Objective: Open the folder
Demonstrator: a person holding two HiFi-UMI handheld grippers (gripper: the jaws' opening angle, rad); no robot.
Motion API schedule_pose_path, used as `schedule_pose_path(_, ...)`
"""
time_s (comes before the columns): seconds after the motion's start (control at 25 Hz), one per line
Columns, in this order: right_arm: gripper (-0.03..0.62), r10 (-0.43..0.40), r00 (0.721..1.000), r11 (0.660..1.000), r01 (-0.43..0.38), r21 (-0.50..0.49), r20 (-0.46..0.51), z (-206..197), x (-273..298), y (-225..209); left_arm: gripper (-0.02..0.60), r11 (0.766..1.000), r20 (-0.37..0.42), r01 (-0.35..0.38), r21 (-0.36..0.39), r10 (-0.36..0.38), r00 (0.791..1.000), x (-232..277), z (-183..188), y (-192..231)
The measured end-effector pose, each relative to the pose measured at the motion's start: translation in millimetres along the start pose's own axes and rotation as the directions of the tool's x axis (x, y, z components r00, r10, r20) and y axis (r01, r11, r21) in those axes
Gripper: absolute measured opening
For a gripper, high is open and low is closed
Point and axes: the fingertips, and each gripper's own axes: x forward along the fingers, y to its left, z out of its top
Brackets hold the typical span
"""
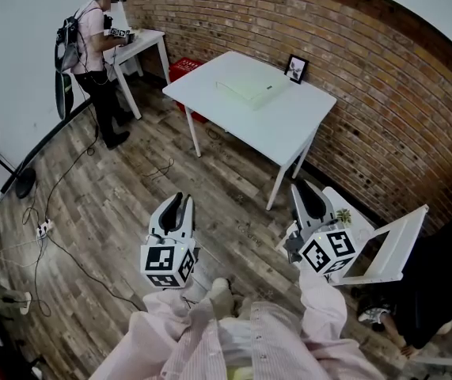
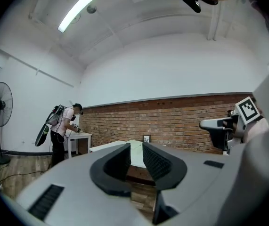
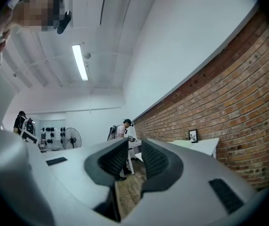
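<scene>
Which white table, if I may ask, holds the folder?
The large middle table, bearing the folder and a picture frame; the smaller table stands far off beside another person.

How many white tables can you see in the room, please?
2: a large table in the middle with the folder on it, and a small table at the back left wall, by a person. Some white furniture at the right may be a third.

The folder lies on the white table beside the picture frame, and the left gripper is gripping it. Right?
No. The folder lies on the table beside the frame, but the left gripper holds nothing: its jaws stand apart, as the left gripper view shows.
</scene>
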Motion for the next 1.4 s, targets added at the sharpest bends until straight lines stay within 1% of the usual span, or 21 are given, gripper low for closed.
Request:
schedule_pose_path(0.04, 0.074, -0.006, 1.0, 1.0, 0.006, 0.01, 0.002, 0.0, 0.7, -2.6, 0.077, 1.0, -0.002, 0.001, 0.0, -0.001, 1.0, 1.9, -1.0, -0.5)
schedule_pose_path(0.12, 0.075, -0.018, 1.0, 1.0, 0.018, 0.023, -0.003, -1.2, 3.1, -8.4, 0.089, 1.0, -0.008, 0.004, -0.003, -0.004, 1.0, 6.7, -2.9, -1.2)
schedule_pose_path(0.36, 0.075, -0.061, 0.998, 0.997, 0.062, 0.05, -0.027, -9.9, 18.0, -27.6, 0.091, 1.0, -0.022, 0.013, -0.005, -0.013, 1.0, 30.0, -6.1, 0.3)
schedule_pose_path(0.56, 0.075, -0.077, 0.997, 0.994, 0.08, 0.078, -0.03, -18.8, 44.7, -45.1, 0.096, 1.0, -0.031, 0.019, -0.018, -0.019, 0.999, 58.2, -12.3, 15.3)
schedule_pose_path(0.8, 0.074, -0.105, 0.992, 0.994, 0.107, 0.023, -0.063, -33.8, 92.4, -59.5, 0.095, 0.998, -0.034, 0.044, -0.045, -0.046, 0.998, 107.3, -18.2, 42.9)
schedule_pose_path(1.04, 0.074, -0.164, 0.984, 0.986, 0.163, -0.018, -0.07, -37.3, 138.2, -77.6, 0.095, 0.994, -0.041, 0.089, -0.062, -0.091, 0.995, 162.3, -16.0, 66.9)
schedule_pose_path(1.28, 0.074, -0.21, 0.975, 0.977, 0.208, -0.034, -0.067, -40.9, 178.4, -91.4, 0.094, 0.991, -0.044, 0.115, -0.073, -0.119, 0.992, 204.5, -15.8, 91.0)
schedule_pose_path(1.4, 0.074, -0.219, 0.974, 0.975, 0.217, -0.038, -0.061, -42.9, 195.9, -95.2, 0.094, 0.989, -0.042, 0.124, -0.079, -0.127, 0.991, 221.2, -15.7, 104.4)
